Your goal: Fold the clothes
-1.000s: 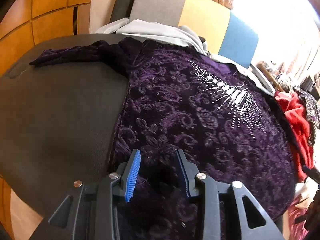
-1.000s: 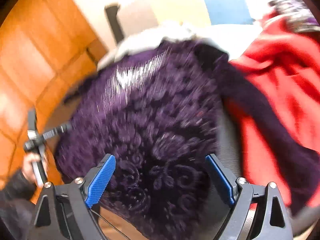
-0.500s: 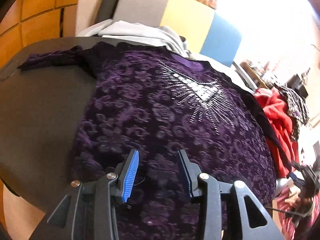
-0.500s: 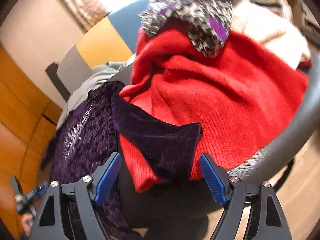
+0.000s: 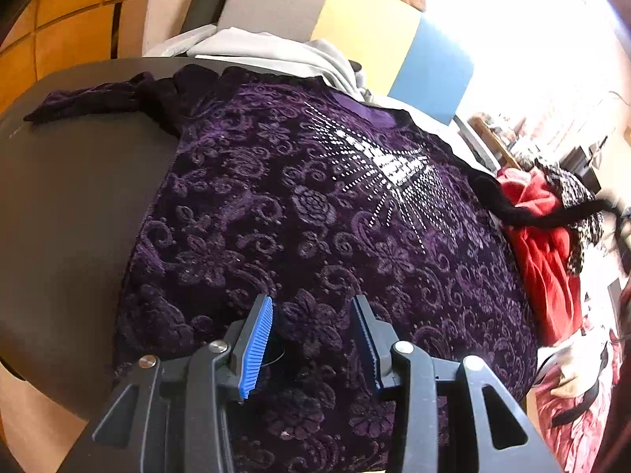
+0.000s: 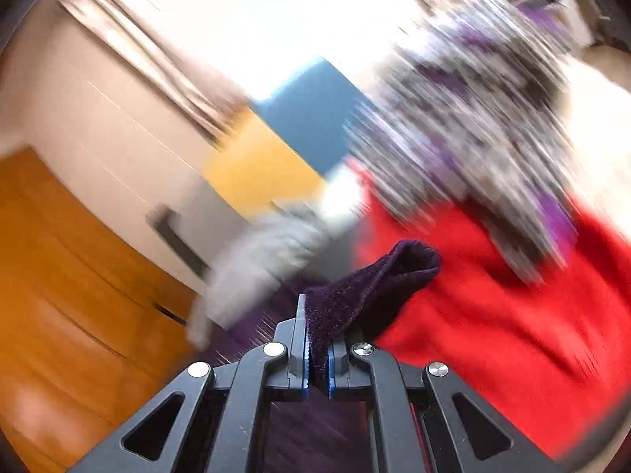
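Purple top [image 5: 315, 236] is spread at frame centre; its sleeve [image 6: 366, 287] is pinched by right gripper [image 6: 318, 358], while left gripper [image 5: 311, 339] is held open above the hem.

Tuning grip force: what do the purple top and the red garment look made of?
Purple top: looks like velvet, soft matte pile with raised floral patterning and shiny studs on the chest. Red garment: seemingly a fuzzy knit, matte; the right wrist view is too blurred to confirm.

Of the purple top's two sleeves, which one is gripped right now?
The sleeve beside the red sweater: the right gripper is shut on its cuff. The other sleeve lies free on the dark table.
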